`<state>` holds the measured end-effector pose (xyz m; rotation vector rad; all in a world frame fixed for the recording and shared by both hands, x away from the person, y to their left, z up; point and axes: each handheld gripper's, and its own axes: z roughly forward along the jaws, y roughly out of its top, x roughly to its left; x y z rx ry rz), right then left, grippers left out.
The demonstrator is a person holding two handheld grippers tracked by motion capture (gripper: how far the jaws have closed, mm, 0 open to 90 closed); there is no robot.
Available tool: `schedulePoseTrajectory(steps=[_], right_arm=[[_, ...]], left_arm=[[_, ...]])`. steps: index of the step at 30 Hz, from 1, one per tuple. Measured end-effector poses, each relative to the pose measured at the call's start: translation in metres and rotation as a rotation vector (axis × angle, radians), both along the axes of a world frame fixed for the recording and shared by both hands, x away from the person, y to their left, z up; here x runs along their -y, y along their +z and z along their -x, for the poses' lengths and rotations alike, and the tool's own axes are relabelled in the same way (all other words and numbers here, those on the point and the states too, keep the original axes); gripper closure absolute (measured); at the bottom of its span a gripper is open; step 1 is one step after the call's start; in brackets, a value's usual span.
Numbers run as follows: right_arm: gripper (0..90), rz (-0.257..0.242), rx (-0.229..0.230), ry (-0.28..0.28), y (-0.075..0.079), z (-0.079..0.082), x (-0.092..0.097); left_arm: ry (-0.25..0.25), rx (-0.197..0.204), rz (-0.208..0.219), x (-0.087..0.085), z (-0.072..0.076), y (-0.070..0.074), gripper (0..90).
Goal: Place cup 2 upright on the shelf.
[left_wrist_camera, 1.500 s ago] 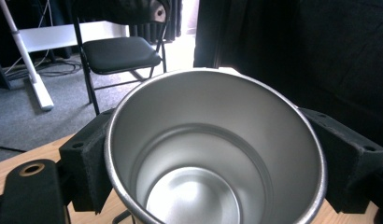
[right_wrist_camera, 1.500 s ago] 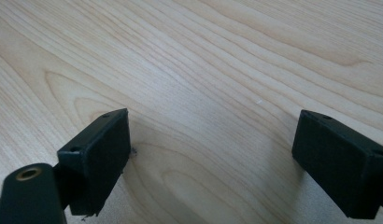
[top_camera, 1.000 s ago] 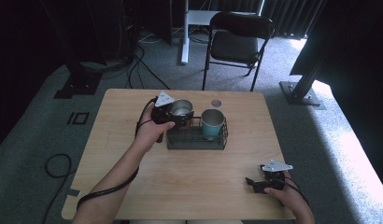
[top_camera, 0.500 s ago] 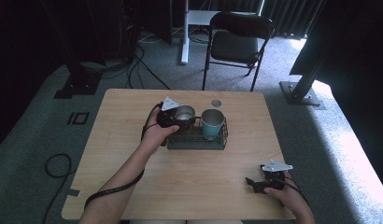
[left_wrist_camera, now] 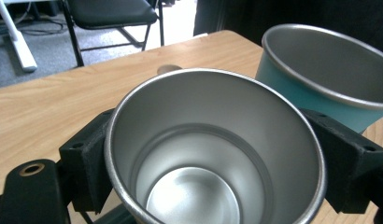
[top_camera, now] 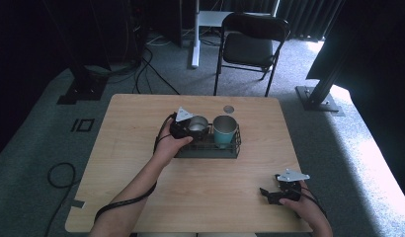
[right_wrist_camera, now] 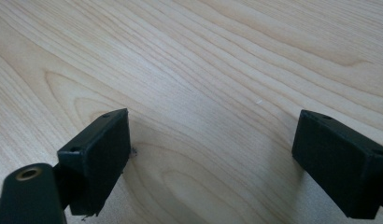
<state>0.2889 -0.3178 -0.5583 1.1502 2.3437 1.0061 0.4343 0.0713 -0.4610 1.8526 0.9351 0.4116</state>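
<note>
Cup (top_camera: 197,125) sits clamped in left gripper (top_camera: 184,126) over rack (top_camera: 206,148), beside teal cup (top_camera: 224,131), prob. for slotting in. Left gripper view: jaws hug cup walls. Right gripper view: right gripper (right_wrist_camera: 213,154) wide, idle on worktop (right_wrist_camera: 227,56).

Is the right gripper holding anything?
No, the right gripper has its jaws spread apart over the bare wooden table, with nothing between them.
</note>
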Motion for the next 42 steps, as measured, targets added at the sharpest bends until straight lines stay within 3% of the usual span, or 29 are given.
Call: schedulePoseTrajectory(steps=[12, 15, 20, 24, 26, 32, 34, 35, 42], right_arm=[[11.1, 0.000, 0.000, 0.000, 0.000, 0.000, 0.000], [11.1, 0.000, 0.000, 0.000, 0.000, 0.000, 0.000], [11.1, 0.000, 0.000, 0.000, 0.000, 0.000, 0.000], [11.1, 0.000, 0.000, 0.000, 0.000, 0.000, 0.000], [11.1, 0.000, 0.000, 0.000, 0.000, 0.000, 0.000], [11.1, 0.000, 0.000, 0.000, 0.000, 0.000, 0.000], [11.1, 0.000, 0.000, 0.000, 0.000, 0.000, 0.000], [11.1, 0.000, 0.000, 0.000, 0.000, 0.000, 0.000], [11.1, 0.000, 0.000, 0.000, 0.000, 0.000, 0.000]], left_arm=[[-0.009, -0.012, -0.037, 0.005, 0.000, -0.012, 14.3], [-0.022, -0.007, -0.071, 0.007, 0.001, -0.014, 14.2], [-0.018, 0.007, -0.079, 0.007, 0.001, -0.015, 13.4], [-0.031, 0.002, -0.085, 0.008, 0.002, -0.014, 9.8], [-0.026, -0.004, -0.067, 0.008, 0.002, -0.013, 8.1], [-0.020, 0.009, -0.068, 0.002, 0.006, -0.008, 6.9], [-0.055, 0.028, -0.082, 0.000, 0.009, -0.006, 3.3], [-0.045, 0.038, -0.095, 0.000, 0.010, -0.005, 3.3], [-0.024, 0.054, -0.078, -0.009, 0.015, 0.006, 3.3]])
